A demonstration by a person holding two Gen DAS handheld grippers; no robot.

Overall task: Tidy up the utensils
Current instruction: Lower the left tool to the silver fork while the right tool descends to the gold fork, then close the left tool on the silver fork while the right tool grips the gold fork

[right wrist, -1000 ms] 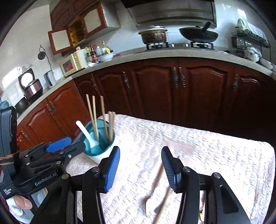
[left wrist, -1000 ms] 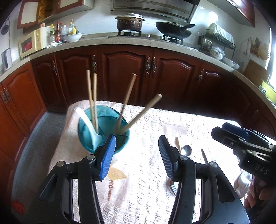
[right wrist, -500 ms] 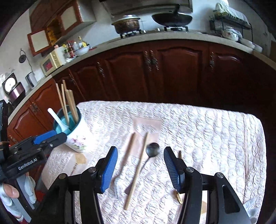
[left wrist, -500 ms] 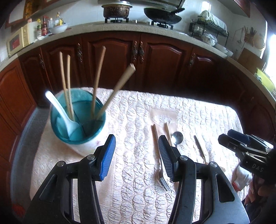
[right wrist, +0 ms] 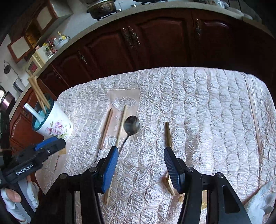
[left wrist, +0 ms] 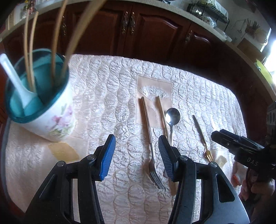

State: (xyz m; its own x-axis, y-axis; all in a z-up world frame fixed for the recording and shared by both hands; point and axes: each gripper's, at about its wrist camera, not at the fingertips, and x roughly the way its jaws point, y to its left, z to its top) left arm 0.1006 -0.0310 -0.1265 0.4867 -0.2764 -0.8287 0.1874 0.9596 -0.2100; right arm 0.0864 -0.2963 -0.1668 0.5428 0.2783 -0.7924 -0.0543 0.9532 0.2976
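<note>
A floral cup with a teal inside (left wrist: 51, 113) stands at the table's left and holds several chopsticks and a white spoon (left wrist: 15, 81); it also shows in the right wrist view (right wrist: 53, 124). On the quilted cloth lie a silver fork (left wrist: 150, 137), a loose chopstick (left wrist: 163, 117), a metal spoon (left wrist: 172, 116) and a small gold fork (left wrist: 201, 137). My left gripper (left wrist: 135, 155) is open and empty above the silver fork. My right gripper (right wrist: 140, 167) is open and empty above the cloth between the metal spoon (right wrist: 131, 127) and the gold fork (right wrist: 168, 134).
A further chopstick (right wrist: 255, 122) lies near the table's right edge. Dark wooden cabinets (right wrist: 155, 37) stand behind the table under a counter with a pot (right wrist: 101, 8). The table edge drops off at the far side.
Both grippers have tilted down and moved closer over the table. The cup has slid to the left of both views and the loose utensils now lie right ahead of the fingers.
</note>
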